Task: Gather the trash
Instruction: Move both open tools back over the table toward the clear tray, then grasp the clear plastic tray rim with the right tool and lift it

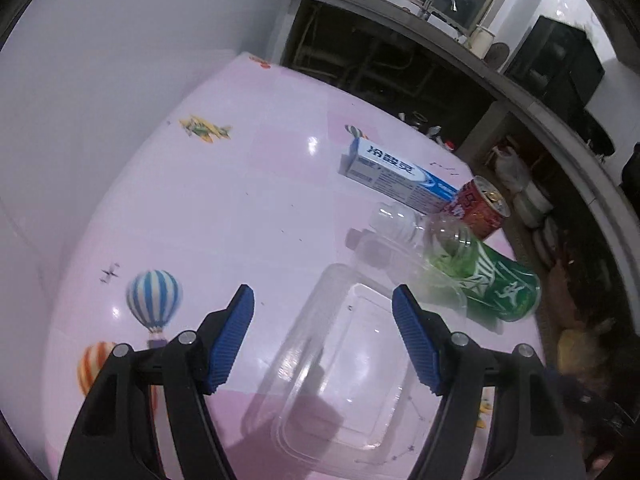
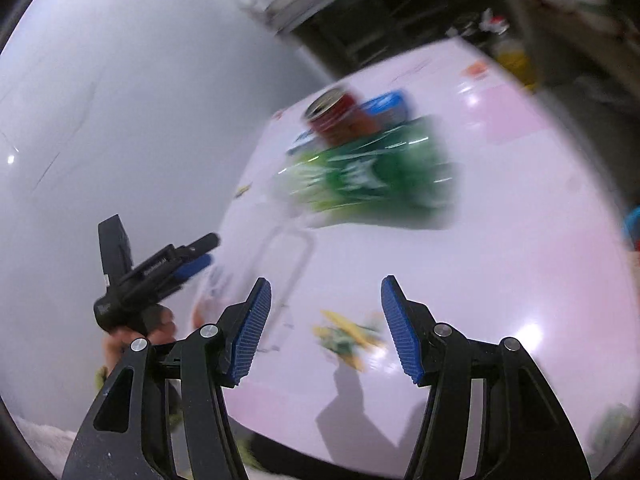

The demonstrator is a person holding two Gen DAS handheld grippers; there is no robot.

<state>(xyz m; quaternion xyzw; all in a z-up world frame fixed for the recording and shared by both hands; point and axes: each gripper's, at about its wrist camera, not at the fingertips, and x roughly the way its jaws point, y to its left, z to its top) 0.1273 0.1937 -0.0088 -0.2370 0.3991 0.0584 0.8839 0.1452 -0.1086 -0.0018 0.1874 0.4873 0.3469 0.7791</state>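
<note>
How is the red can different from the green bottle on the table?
The red can stands upright with its opened metal top showing; the green bottle lies on its side. The can is short and opaque; the bottle is longer and see-through green plastic. The can sits farther back, beside the toothpaste box; the bottle lies nearer the clear plastic tray. Both are drink containers resting on the pink table, and neither tool holds them.

1. Left wrist view looks steeply down along its claw (image 1: 323,332) at the pink desk (image 1: 224,208), near; sharp.
2. Right wrist view faces the desk (image 2: 500,240) from another side, slanting down; blurred.
3. The 2 views share the green bottle (image 1: 496,288) (image 2: 372,172) and red can (image 1: 480,208) (image 2: 340,116).
</note>
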